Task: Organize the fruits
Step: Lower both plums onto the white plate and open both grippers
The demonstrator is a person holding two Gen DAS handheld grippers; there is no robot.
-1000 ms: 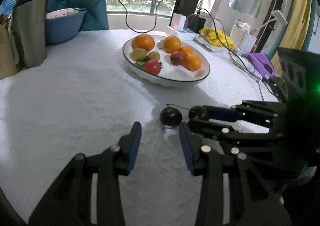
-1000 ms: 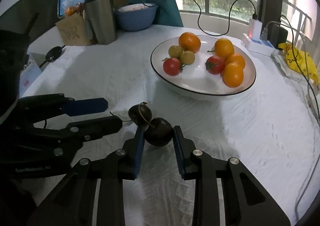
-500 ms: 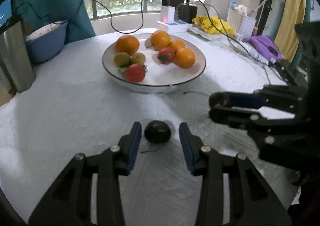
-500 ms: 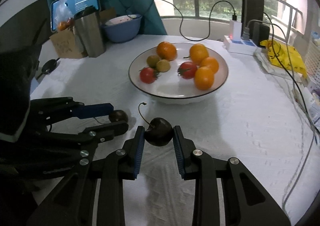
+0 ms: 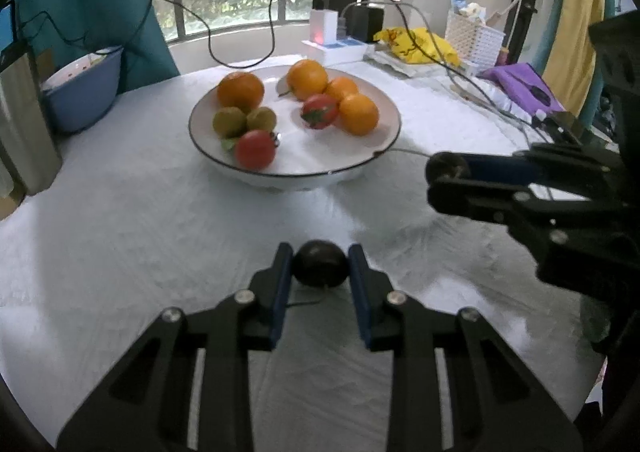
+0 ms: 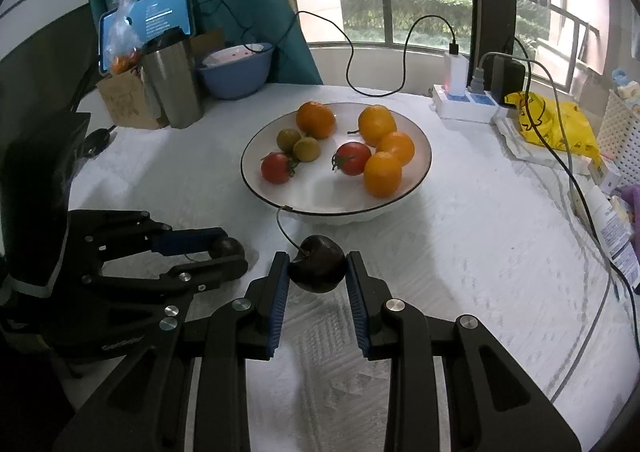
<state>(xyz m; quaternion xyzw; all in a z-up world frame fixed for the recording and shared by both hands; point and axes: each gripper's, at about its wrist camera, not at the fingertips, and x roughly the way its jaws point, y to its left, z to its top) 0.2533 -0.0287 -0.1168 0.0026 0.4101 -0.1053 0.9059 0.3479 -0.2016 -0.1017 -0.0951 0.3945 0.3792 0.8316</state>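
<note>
White cloth covers the round table, with a railed window behind it and a teal curtain to one side. Ahead of both hand-held grippers stands a white bowl with a dark rim, holding four oranges, two tomatoes and two small greenish fruits. The left hand-held gripper has just been closing and its blue pads now press on a dark cherry that sits low at the cloth between its fingertips, its thin stem trailing back toward the camera. The right hand-held gripper is clamped on a second dark cherry, which is pinched between its pads just short of the bowl's near rim; that cherry's stem curves up and away toward the rim. Seen from the right wrist, the left hand-held gripper lies to the left and close by, its tips near but apart from the right one's. Beyond the left one, at the far edge of the table, stand a steel tumbler, a blue basin and a lit tablet. Past the bowl on the right side are a power strip with chargers and cables, and a yellow bag.
</note>
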